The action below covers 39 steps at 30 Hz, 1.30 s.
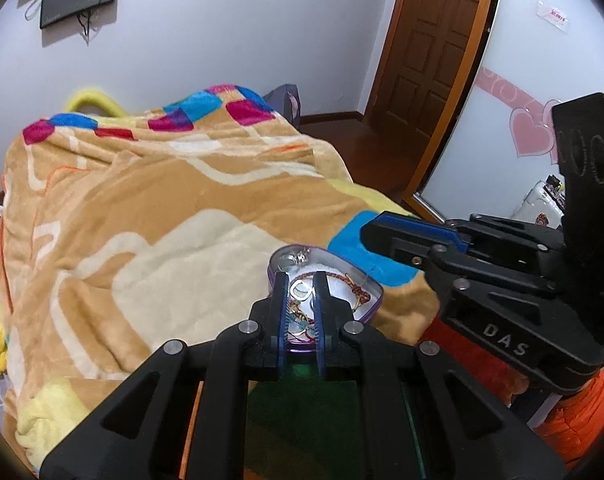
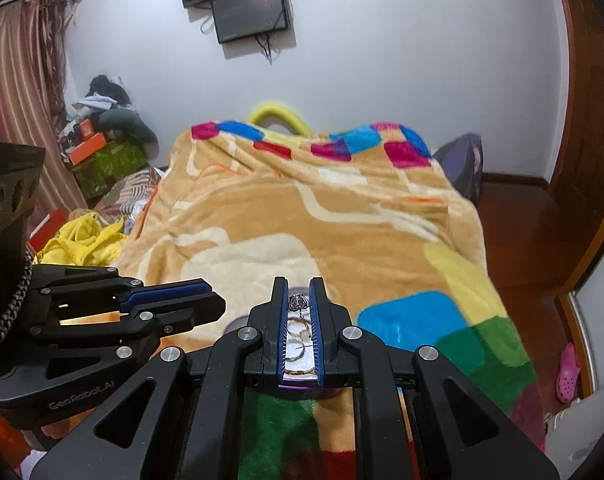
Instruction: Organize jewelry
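A purple-rimmed tin box (image 1: 372,300) lies open on the blanket, holding several jewelry pieces: a silver ring (image 1: 302,291), a red and gold bracelet (image 1: 356,286) and a silver pendant (image 1: 299,258). My left gripper (image 1: 300,280) hovers just above the tin, its jaws a narrow gap apart with nothing between them. My right gripper (image 2: 299,284) is also over the tin (image 2: 297,388), jaws slightly apart, with a small silver pendant (image 2: 298,302) showing in the gap. I cannot tell whether it grips the pendant. Each gripper shows from the side in the other view.
A beige patterned blanket (image 1: 161,220) covers the bed. A brown door (image 1: 434,40) and wooden floor are to the right. Boxes and clothes (image 2: 101,152) are piled at the far left. Screens (image 2: 253,12) hang on the white wall.
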Motion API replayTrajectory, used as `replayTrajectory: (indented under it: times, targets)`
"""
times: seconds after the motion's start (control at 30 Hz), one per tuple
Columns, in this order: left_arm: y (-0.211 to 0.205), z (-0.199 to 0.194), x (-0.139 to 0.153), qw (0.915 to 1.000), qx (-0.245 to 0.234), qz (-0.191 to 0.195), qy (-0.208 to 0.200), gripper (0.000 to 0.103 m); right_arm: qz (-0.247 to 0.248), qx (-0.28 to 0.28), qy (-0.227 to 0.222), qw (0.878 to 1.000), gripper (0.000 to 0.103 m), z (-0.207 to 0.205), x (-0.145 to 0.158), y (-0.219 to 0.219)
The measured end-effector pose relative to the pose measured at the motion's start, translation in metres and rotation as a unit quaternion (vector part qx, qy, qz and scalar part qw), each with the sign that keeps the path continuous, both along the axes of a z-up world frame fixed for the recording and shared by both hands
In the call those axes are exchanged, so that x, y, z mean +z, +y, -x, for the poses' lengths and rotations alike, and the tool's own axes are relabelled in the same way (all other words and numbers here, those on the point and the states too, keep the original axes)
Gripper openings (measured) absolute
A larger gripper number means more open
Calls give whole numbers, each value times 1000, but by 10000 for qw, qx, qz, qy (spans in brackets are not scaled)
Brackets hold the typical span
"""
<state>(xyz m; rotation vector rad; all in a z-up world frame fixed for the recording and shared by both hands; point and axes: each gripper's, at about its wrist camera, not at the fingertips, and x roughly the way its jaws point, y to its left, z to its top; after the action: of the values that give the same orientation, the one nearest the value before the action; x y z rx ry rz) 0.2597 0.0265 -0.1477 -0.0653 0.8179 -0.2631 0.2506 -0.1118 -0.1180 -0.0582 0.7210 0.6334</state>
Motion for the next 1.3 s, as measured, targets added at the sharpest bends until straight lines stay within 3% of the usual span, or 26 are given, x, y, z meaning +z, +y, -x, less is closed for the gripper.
replayTrajectory:
  times: [0.43,0.77,0.93,1.3]
  targets:
    - [-9,-12,-26,9993,-169,24,322,10,241,105,521,9983,10,-12,-30,-1]
    - [-8,-8,-21,9995,-120,-18,288,12,261,123,645,9975,11,-14,-26,-6]
    - [-3,-1,-6,9999,8,-43,151,30,232,93,530,9983,19,-7,-14,-9]
    - [10,44,65,9975,352,-14,-615,35,13,-70,-298,9995,20,33,50,-25]
